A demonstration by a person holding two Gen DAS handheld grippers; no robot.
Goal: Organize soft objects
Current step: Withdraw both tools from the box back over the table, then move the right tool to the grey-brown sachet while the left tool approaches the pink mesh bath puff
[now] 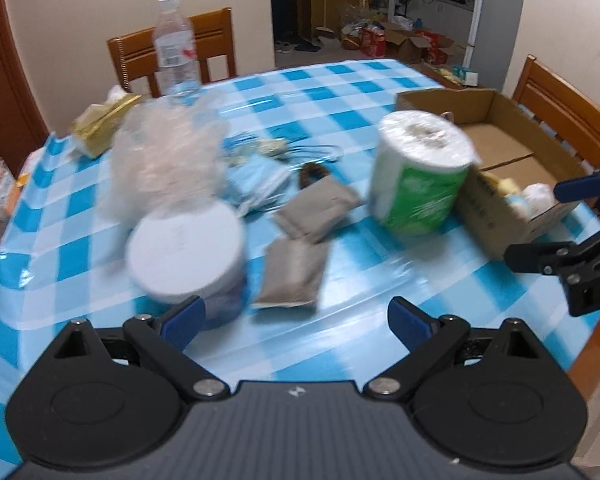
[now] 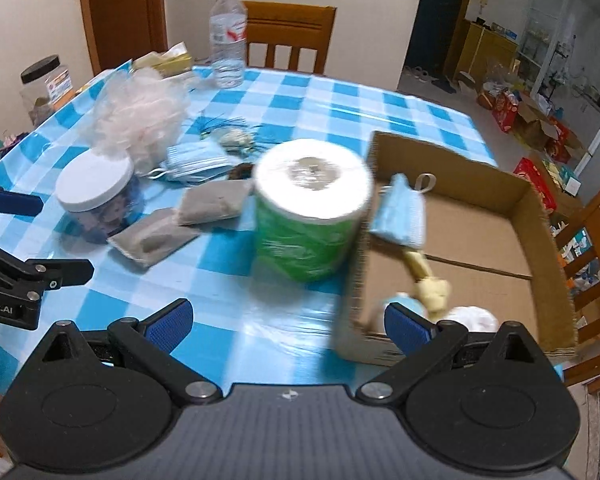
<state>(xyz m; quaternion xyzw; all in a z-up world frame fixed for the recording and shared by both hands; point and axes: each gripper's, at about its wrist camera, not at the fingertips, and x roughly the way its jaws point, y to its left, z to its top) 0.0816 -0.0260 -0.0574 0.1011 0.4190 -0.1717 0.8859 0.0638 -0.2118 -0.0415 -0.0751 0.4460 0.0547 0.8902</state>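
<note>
Both my left gripper (image 1: 296, 320) and right gripper (image 2: 286, 322) are spread wide, holding nothing. The cardboard box (image 2: 540, 216), at my right gripper's two o'clock, already holds a mask and some soft bits. The tissue roll (image 2: 310, 208) at twelve o'clock, two grey pouches (image 2: 216, 202), the masks (image 2: 196, 162) and the mesh puff (image 2: 138, 114) at ten o'clock remain on the table.

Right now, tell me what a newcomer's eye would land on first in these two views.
First, the green-wrapped toilet paper roll, standing upright mid-table against the cardboard box. Next, the blue-and-white checked tablecloth under everything, and the puffy pink bath sponge behind the white-lidded jar on the left. Both grippers, left gripper and right gripper, hang open and empty.
</note>
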